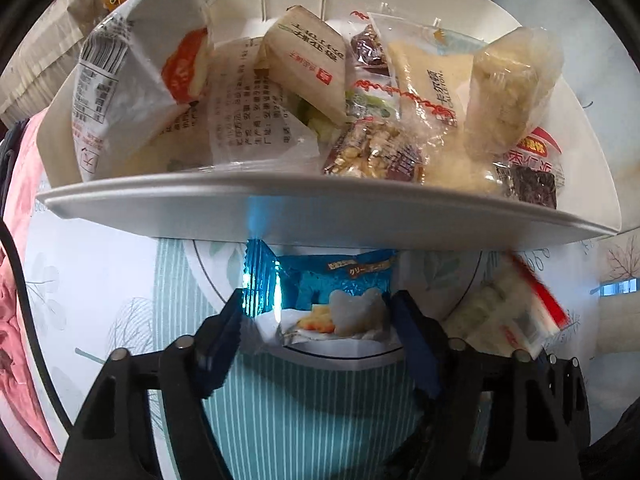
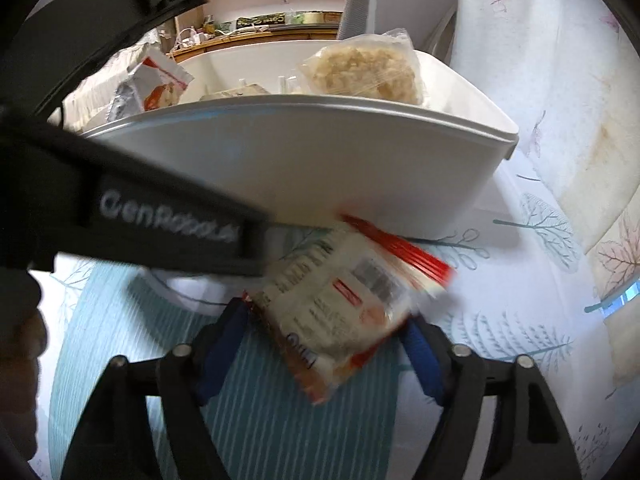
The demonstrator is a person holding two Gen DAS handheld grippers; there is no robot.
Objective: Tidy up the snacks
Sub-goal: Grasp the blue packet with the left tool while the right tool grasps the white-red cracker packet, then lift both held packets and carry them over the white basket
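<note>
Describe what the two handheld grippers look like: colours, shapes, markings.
Both the left gripper and the right gripper have matte black angular frames with silver pivot pins and blue-padded fingers. The left one's body, seen from the right wrist, carries white lettering, blurred.

My left wrist view is evenly bright with soft indoor light; the white bin (image 1: 320,216) shows only gentle shading and casts a soft shadow on the cloth below its rim. A blue glare streak runs off the foil packet (image 1: 320,296) at lower centre. My right wrist view is dimmer at upper left, where a black arm (image 2: 132,216) crosses, out of focus. The red-and-white packet (image 2: 340,304) there is smeared by motion blur. Both frames bend hard at the edges, with black corners.
</note>
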